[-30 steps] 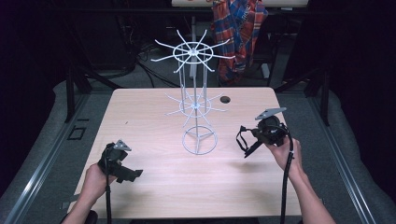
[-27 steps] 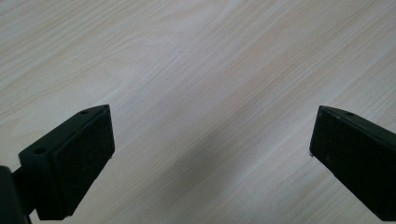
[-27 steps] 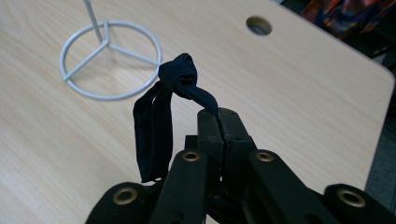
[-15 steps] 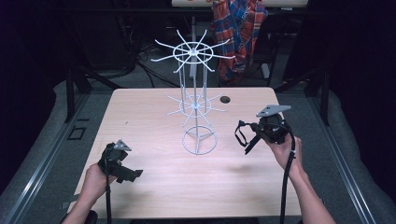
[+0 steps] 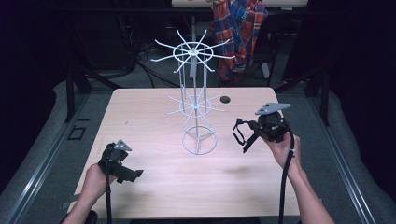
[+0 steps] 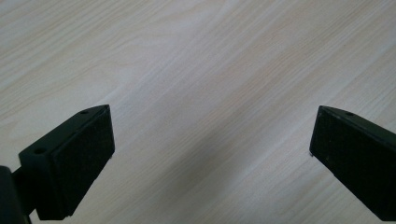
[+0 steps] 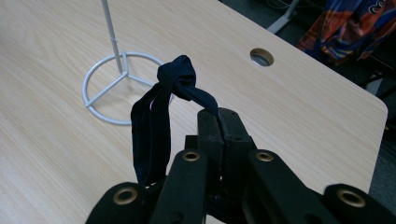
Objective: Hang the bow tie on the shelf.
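Right gripper view: the right gripper (image 7: 223,122) pinches a knotted dark blue fabric loop (image 7: 159,116) tight, above the wooden table (image 7: 56,140), near the white wire rack (image 7: 112,70). The left gripper (image 6: 210,154) is wide open, holding nothing.

The desk (image 5: 154,116) is pale wood with a fine, light grain, its streaks running as faint beige lines. The wire stand (image 5: 195,105) is white all over, from its ring base to its spokes. The left gripper (image 5: 122,164) is black, with a small grey plate on top; the right gripper (image 5: 261,128) is black too, under a larger grey plate, and its arm pivots show dull brass-coloured rivets. The knotted strap (image 7: 161,109) is very dark navy, nearly black. The cloth (image 5: 238,28) behind the desk is a plaid of red, blue and white. The floor (image 5: 60,140) around the desk is grey, and the background is almost black.
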The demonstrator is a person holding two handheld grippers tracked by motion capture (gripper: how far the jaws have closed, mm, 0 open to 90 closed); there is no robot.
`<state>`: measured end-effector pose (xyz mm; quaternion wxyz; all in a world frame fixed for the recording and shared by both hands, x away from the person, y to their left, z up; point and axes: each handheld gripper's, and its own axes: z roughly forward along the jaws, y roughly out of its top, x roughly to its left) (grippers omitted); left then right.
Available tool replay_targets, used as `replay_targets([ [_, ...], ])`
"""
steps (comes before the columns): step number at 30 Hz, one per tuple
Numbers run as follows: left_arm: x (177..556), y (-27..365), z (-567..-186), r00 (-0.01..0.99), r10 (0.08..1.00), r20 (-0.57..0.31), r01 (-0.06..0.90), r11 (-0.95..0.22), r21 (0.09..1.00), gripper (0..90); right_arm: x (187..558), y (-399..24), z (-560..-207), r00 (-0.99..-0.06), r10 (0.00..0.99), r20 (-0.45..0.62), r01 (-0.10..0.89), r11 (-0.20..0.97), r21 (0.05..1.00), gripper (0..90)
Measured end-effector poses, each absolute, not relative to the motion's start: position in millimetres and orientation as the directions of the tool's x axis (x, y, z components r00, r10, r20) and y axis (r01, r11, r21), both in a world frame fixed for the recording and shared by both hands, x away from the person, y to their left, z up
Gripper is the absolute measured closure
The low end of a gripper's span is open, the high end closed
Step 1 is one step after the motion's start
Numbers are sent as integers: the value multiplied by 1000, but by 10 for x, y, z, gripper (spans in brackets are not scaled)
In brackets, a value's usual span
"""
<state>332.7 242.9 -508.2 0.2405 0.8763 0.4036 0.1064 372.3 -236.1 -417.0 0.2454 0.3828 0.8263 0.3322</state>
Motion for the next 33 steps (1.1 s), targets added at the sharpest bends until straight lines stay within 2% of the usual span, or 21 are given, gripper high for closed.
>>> replay_targets([
  [33, 3340, 2419, -5076, 657, 753, -23, 651, -552, 521, 0, 3767, -2309, -3863, -604, 782, -153, 395, 461, 795, 890],
])
